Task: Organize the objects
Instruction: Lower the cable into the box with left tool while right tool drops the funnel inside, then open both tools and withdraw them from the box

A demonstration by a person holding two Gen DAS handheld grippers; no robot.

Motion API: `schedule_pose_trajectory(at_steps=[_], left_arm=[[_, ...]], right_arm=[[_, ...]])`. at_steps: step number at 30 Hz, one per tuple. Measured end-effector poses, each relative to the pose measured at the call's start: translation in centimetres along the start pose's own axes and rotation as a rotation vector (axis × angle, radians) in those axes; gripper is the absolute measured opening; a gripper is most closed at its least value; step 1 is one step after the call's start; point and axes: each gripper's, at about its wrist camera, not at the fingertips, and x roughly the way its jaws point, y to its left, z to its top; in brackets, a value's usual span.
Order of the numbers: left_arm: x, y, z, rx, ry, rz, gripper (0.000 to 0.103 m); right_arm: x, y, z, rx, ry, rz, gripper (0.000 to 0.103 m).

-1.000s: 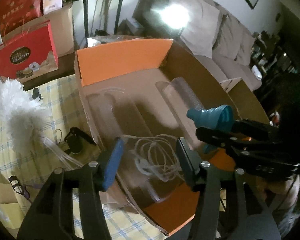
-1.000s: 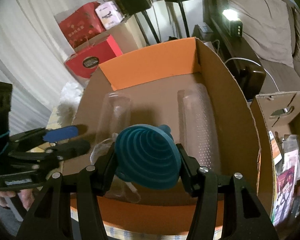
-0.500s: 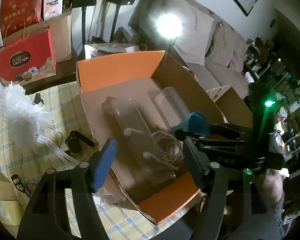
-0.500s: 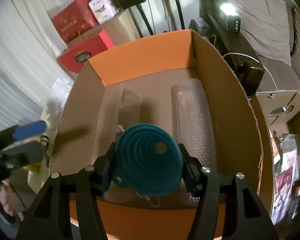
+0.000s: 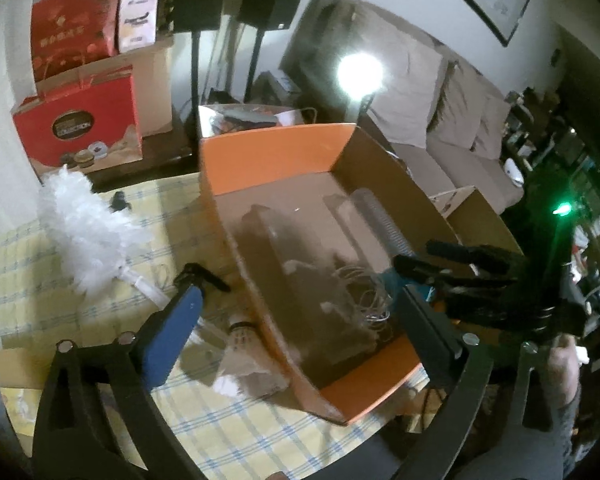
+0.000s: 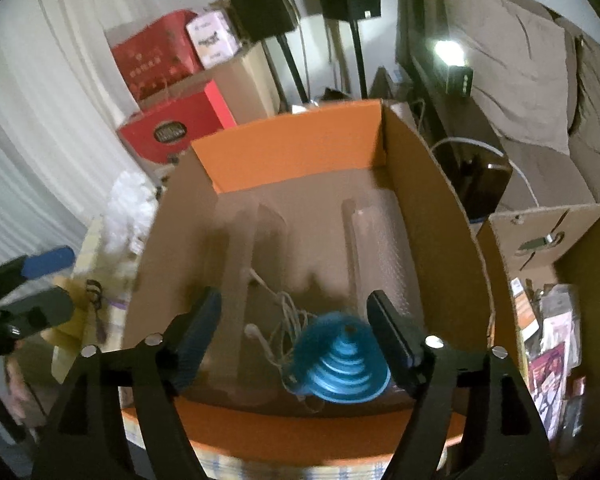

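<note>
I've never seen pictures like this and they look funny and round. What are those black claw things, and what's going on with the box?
Those claws are grabbing tools. A person holds one in each hand, and each has a small camera looking out along its two fingers, which bends the picture round.

One picture comes from the left tool, the other from the right tool. Both are open and hold nothing.

Between them is a cardboard box on a table with a yellow checked cloth. Inside lie a blue funnel, a tangle of white cord and some clear plastic pieces. The funnel sits in the box just under the right tool.

Outside the box, on the cloth, you can see a fluffy white duster.
</note>
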Motion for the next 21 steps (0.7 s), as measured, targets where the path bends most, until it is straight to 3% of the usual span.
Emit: schedule_pose_trajectory(at_steps=[12, 21], left_arm=[[-2.7, 4.0, -2.2, -0.043, -0.035, 0.088, 0.101], [-3.9, 7.8, -4.9, -0.104, -0.022, 0.124, 0.101]], right_arm=[[-3.1, 5.3, -0.1, -0.106, -0.066, 0.075, 0.081], [-2.2, 8.8, -0.7, -0.137, -0.061, 0.141, 0.081]])
